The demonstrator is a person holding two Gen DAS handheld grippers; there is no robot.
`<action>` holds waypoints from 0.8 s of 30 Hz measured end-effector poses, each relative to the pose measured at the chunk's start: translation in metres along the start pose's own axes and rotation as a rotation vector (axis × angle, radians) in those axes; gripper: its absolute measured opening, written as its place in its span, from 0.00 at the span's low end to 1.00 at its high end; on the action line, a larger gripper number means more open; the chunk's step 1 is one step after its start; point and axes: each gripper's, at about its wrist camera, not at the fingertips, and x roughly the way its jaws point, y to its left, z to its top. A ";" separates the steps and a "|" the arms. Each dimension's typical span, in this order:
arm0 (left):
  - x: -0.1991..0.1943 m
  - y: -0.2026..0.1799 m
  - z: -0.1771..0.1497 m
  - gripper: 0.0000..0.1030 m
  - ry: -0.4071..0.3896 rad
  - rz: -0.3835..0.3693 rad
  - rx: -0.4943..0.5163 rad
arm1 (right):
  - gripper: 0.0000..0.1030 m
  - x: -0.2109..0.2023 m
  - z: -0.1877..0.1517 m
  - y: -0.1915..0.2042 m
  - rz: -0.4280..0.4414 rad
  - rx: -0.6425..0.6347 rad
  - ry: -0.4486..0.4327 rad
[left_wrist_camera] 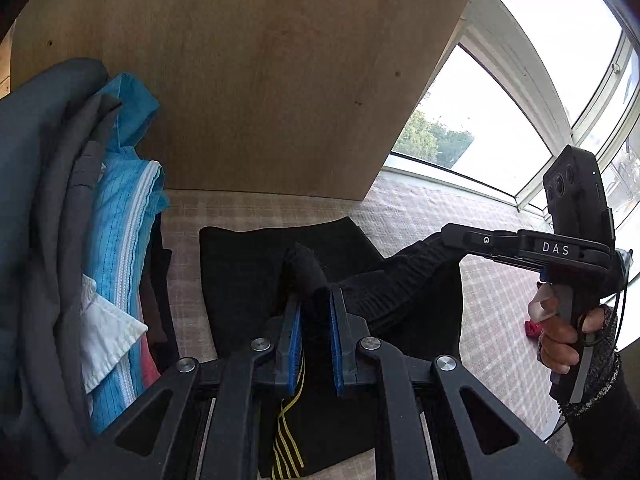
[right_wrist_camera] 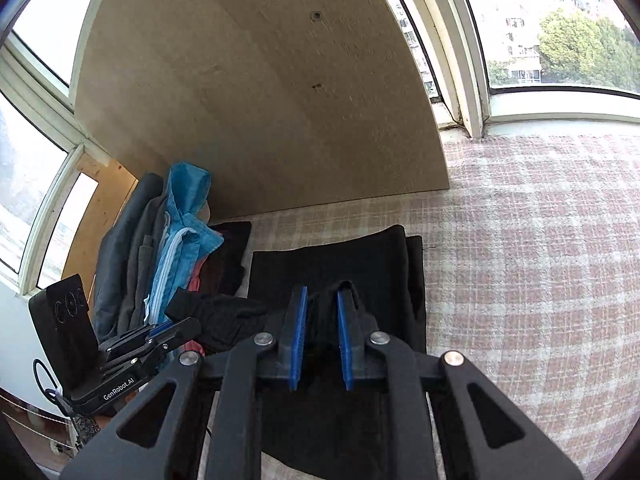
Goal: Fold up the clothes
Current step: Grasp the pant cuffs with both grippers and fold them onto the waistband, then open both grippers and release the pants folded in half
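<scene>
Black garment (left_wrist_camera: 248,272), yellow stripes; pink-and-white checked cloth (right_wrist_camera: 540,260); blue pinstriped jacket (left_wrist_camera: 120,216).

Garment (right_wrist_camera: 332,264) on cloth-covered table (right_wrist_camera: 520,280), board (right_wrist_camera: 260,100) behind, clothes pile (right_wrist_camera: 160,248) left

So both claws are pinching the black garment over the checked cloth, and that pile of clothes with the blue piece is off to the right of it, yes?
Not quite: the pile of clothes lies to the left of the black garment, as the right wrist view shows. Both the left claw and the right claw do pinch it over the checked cloth.
</scene>
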 end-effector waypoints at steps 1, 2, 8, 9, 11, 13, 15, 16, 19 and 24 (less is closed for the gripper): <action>0.011 0.006 0.004 0.11 0.008 0.018 -0.013 | 0.18 0.014 0.006 -0.005 -0.013 -0.002 0.024; 0.021 0.013 0.006 0.11 0.014 0.043 -0.031 | 0.21 0.027 0.011 -0.012 -0.038 0.007 0.061; 0.048 0.021 0.018 0.30 0.013 0.136 -0.065 | 0.37 0.040 0.027 -0.038 -0.050 0.080 0.082; 0.048 0.019 0.021 0.36 0.006 0.140 -0.059 | 0.37 0.033 0.027 -0.040 -0.039 0.081 0.052; 0.046 0.015 0.023 0.38 0.000 0.132 -0.042 | 0.30 0.023 0.018 -0.021 -0.022 -0.057 0.051; 0.040 0.003 0.017 0.38 0.006 0.116 0.022 | 0.10 0.019 0.005 0.001 -0.034 -0.218 0.075; 0.033 -0.011 0.010 0.39 0.013 0.099 0.098 | 0.10 0.031 -0.012 0.019 -0.048 -0.341 0.148; 0.033 -0.019 0.003 0.39 0.032 0.091 0.144 | 0.09 0.041 -0.019 0.025 -0.060 -0.386 0.184; 0.051 -0.036 -0.017 0.39 0.128 0.092 0.238 | 0.10 0.076 -0.032 0.036 -0.109 -0.462 0.269; 0.090 -0.030 -0.014 0.38 0.167 0.187 0.239 | 0.07 0.097 0.002 0.007 -0.194 -0.301 0.167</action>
